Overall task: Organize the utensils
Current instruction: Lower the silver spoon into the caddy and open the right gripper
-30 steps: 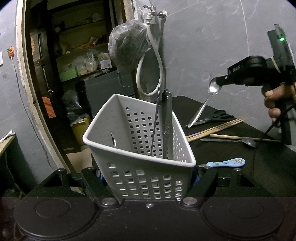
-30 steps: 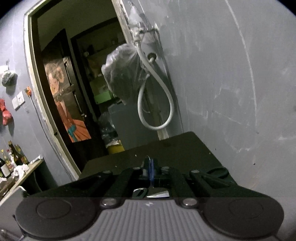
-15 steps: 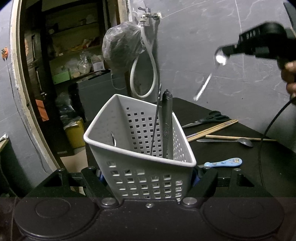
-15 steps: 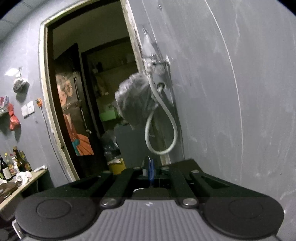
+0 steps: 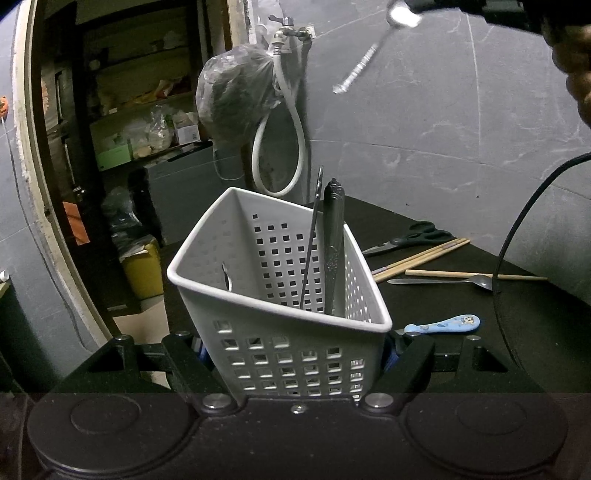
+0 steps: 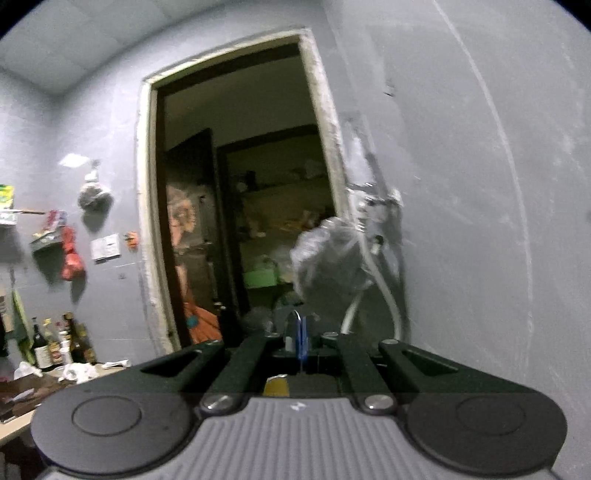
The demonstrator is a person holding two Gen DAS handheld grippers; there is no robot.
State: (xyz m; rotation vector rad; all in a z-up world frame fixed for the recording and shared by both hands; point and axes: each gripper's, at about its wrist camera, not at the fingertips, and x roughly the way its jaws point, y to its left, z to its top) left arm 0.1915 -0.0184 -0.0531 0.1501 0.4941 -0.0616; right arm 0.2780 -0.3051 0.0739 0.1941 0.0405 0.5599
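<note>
The right gripper (image 5: 413, 5), fingers pinching a spoon (image 5: 373, 51) by its bowl, is rising from beside the basket (image 5: 280, 295) to high above it at far right, readying a drop. The left gripper (image 5: 295, 354) is clamping the basket, holding two utensils. Only the left view is showing the worktop (image 5: 480, 350) with its remaining utensils; the right view is showing just closed fingers (image 6: 299, 339) against the wall.

A white basket (image 5: 280, 295) of smooth, perforated plastic is seen. Shiny metal is shown by the spoon (image 5: 373, 48); the chopsticks (image 5: 421, 254) look wooden on a matt black table (image 5: 461, 369).
</note>
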